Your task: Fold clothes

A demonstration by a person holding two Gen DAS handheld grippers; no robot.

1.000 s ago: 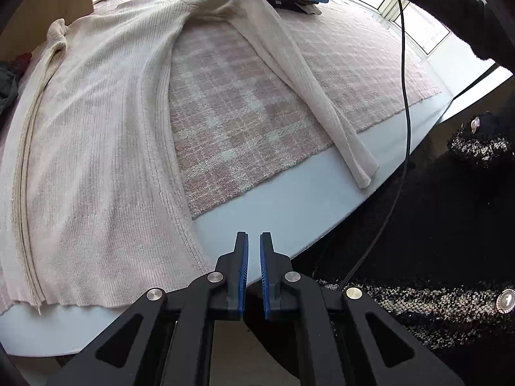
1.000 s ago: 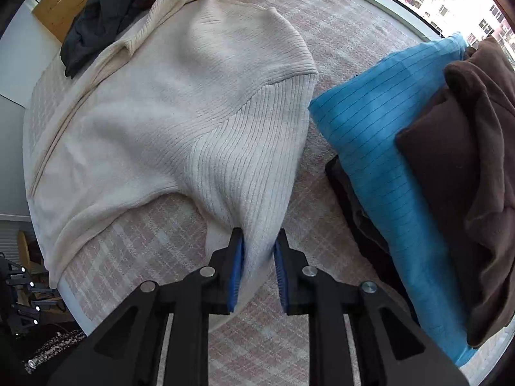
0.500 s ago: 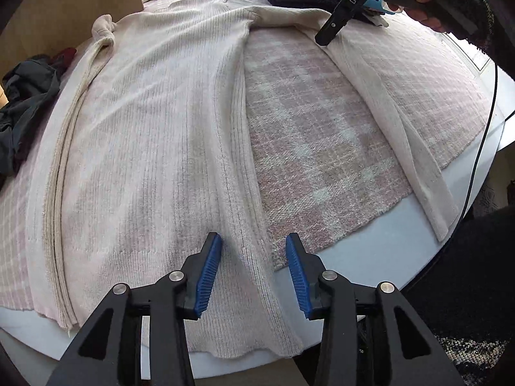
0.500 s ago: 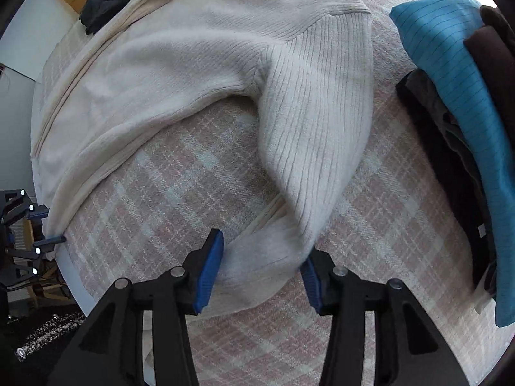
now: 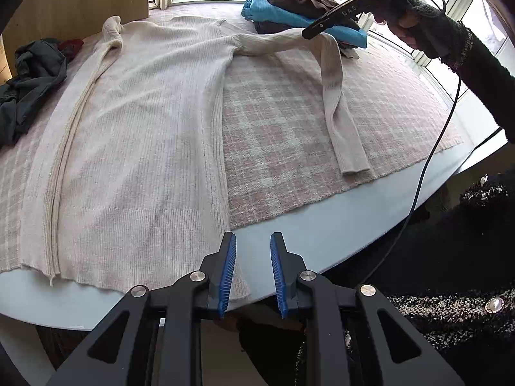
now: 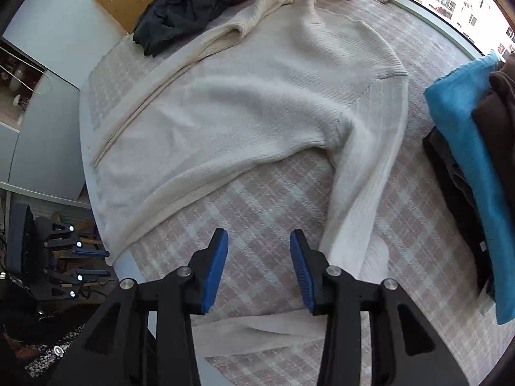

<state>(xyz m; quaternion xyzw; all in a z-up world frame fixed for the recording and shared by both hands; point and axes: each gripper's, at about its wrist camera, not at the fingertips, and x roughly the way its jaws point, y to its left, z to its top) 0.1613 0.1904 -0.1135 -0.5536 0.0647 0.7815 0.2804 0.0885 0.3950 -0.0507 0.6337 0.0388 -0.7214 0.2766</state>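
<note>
Since half a second ago the left gripper has drawn back off the cream ribbed knit sweater to its hem corner at the edge of the white table, its jaws just closing to a narrow gap with nothing clamped. The right gripper, its jaws just opening, is partly open and empty, with the sweater's sleeve now lying just right of it. The sweater lies flat beyond both grippers on a pink plaid cloth, beside 1 stack of folded blue and brown clothes.
</note>
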